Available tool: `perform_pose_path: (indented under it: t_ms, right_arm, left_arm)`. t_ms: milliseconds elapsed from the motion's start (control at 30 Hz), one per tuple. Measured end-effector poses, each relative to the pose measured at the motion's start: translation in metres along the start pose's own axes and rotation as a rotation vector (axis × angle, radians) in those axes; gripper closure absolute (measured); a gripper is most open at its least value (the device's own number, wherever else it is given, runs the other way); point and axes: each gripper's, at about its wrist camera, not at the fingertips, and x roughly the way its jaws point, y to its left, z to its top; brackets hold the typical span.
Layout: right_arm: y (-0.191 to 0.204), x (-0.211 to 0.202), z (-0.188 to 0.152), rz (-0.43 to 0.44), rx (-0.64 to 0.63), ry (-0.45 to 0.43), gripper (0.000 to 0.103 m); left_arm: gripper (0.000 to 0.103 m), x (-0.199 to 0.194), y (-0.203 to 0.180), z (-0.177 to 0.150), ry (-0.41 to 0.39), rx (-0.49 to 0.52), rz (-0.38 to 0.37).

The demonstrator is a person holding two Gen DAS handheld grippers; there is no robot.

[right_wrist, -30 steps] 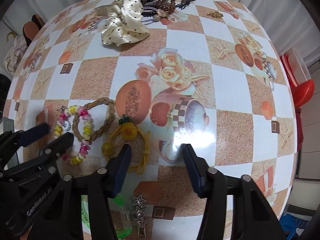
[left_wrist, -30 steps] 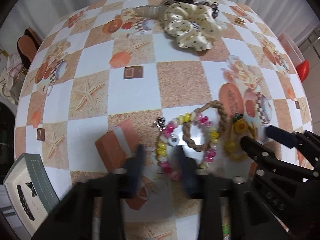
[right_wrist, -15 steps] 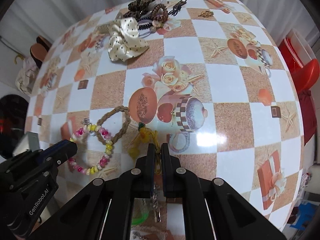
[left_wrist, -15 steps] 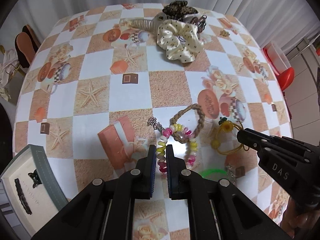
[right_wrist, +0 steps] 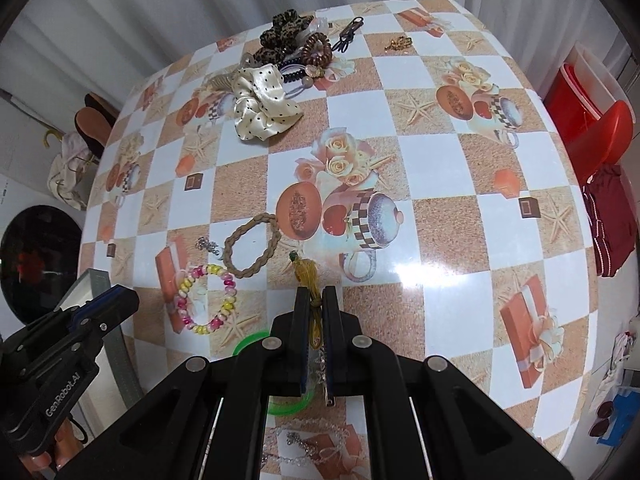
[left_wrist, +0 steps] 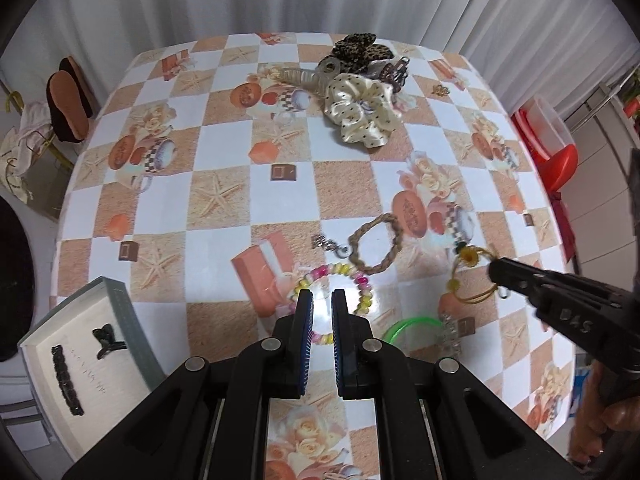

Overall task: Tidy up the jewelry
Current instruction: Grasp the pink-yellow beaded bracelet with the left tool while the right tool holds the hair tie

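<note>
- White curtains hang behind the round table (left_wrist: 224,160) in its checked cloth of starfish, roses and teacups, where we sort jewellery with a gripper in each hand.
- Our left gripper (left_wrist: 319,300) is pinched on the pink, yellow and white beaded bracelet (left_wrist: 362,280), whose loop hangs around the closed pads above the cloth.
- Our right gripper (right_wrist: 315,300) is pressed together on the yellow cord bracelet with a flower bead (right_wrist: 306,272), which dangles from its tips.
- Done, as far as we can judge: two dark pieces already lie in the grey-sided open box with a white lining (left_wrist: 80,364) at the table's left edge — the likely home for the rest.
- Left to do: both held bracelets are not yet stowed, and the tan braided rope bracelet (left_wrist: 376,248), a small silver charm (left_wrist: 328,243), a green plastic bangle (left_wrist: 408,326) and a clear crystal piece (right_wrist: 308,446) lie near us.
- Farther off, a cream polka-dot satin scrunchie (left_wrist: 360,114) and a leopard-print scrunchie (left_wrist: 356,50) head a heap of hair ties.
- Nothing blocks the way to the box, we think — though the two tools work close together.
</note>
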Motion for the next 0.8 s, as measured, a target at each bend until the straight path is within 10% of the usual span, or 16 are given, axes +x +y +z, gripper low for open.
perform_pose_path:
  t_ms: [200, 300, 600, 800]
  right_arm:
    - [-0.002, -0.007, -0.006, -0.002, 0.010, 0.004, 0.097]
    - [-0.006, -0.008, -0.010, 0.001, 0.022, 0.006, 0.097]
    - [-0.022, -0.012, -0.018, 0.009, 0.052, 0.014, 0.097]
    - [-0.032, -0.014, -0.022, 0.011, 0.063, 0.019, 0.097]
  left_arm:
    - [0.082, 0.015, 0.002, -0.006, 0.036, 0.006, 0.066]
    - [0.000, 0.018, 0.003, -0.010, 0.011, -0.015, 0.092]
    - [0.001, 0.045, -0.013, -0.001, 0.029, 0.050, 0.160]
    - [0.026, 0.068, -0.042, 0.005, 0.078, 0.127, 0.118]
